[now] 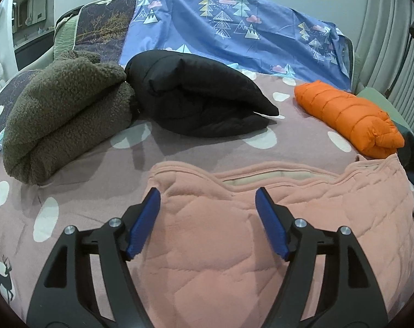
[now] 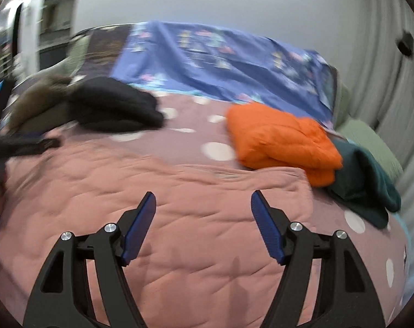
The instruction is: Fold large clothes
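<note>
A pink quilted garment [image 1: 234,232] lies spread flat on the bed in front of me, its far edge showing a beige lining. It also fills the lower half of the right wrist view [image 2: 179,205]. My left gripper [image 1: 208,199] is open and empty, hovering just above the garment's left part. My right gripper [image 2: 202,202] is open and empty above the garment's middle. The right wrist view is blurred by motion. The other gripper's dark body [image 2: 20,145] shows at that view's left edge.
On the mauve dotted bedspread [image 1: 70,191] lie folded clothes: a brown fleece [image 1: 61,117], a black puffer [image 1: 201,98], an orange puffer [image 1: 349,117] and a dark green garment [image 2: 368,183]. A blue patterned sheet [image 1: 234,32] covers the headboard. Curtains [image 1: 387,13] hang at the right.
</note>
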Available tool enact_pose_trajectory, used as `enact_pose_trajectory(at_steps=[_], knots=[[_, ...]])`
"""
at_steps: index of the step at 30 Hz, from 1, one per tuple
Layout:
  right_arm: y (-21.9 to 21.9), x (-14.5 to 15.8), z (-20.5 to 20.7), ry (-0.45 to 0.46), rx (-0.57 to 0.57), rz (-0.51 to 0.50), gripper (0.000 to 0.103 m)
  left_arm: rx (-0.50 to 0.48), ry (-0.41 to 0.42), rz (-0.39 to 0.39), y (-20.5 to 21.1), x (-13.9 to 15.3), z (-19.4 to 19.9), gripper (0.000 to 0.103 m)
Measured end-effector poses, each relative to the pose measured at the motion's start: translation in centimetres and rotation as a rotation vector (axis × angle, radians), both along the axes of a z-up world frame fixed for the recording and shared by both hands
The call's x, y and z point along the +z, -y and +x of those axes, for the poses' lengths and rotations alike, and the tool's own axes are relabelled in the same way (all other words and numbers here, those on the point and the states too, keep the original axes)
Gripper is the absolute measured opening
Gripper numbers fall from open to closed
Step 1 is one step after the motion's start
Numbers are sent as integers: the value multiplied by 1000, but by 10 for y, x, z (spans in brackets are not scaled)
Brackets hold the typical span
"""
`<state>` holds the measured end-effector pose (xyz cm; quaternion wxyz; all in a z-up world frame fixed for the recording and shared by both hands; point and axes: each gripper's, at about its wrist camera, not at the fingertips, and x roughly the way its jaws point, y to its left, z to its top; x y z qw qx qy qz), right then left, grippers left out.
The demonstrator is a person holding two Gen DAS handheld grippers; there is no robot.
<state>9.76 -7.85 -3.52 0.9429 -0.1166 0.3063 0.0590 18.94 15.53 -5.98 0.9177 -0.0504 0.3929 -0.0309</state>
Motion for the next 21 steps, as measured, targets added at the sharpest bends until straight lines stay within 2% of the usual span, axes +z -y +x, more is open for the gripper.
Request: enact_pose_trajectory(at_steps=[5,7,12,14,19,21], knots=[[-43,-6,-29,4,147,-59,75,24,20,4,-19,5,-5,76],[-55,-9,-37,5,173,-86,75,52,26,-6,-34,6,-5,76],[-85,-21,-65,-33,270,-76,75,51,-1,-24,-60,-8,-7,78],[-99,-25,-79,-28,331,-101,75,21,-14,-73,-67,-18,-6,79],[-145,-37,-114,13,532,-184,76,-57,-10,-348,-88,-44,-1,74],[-166,-48,-124,32,596,-250,78,-77,-18,-441,-95,-53,1,71]])
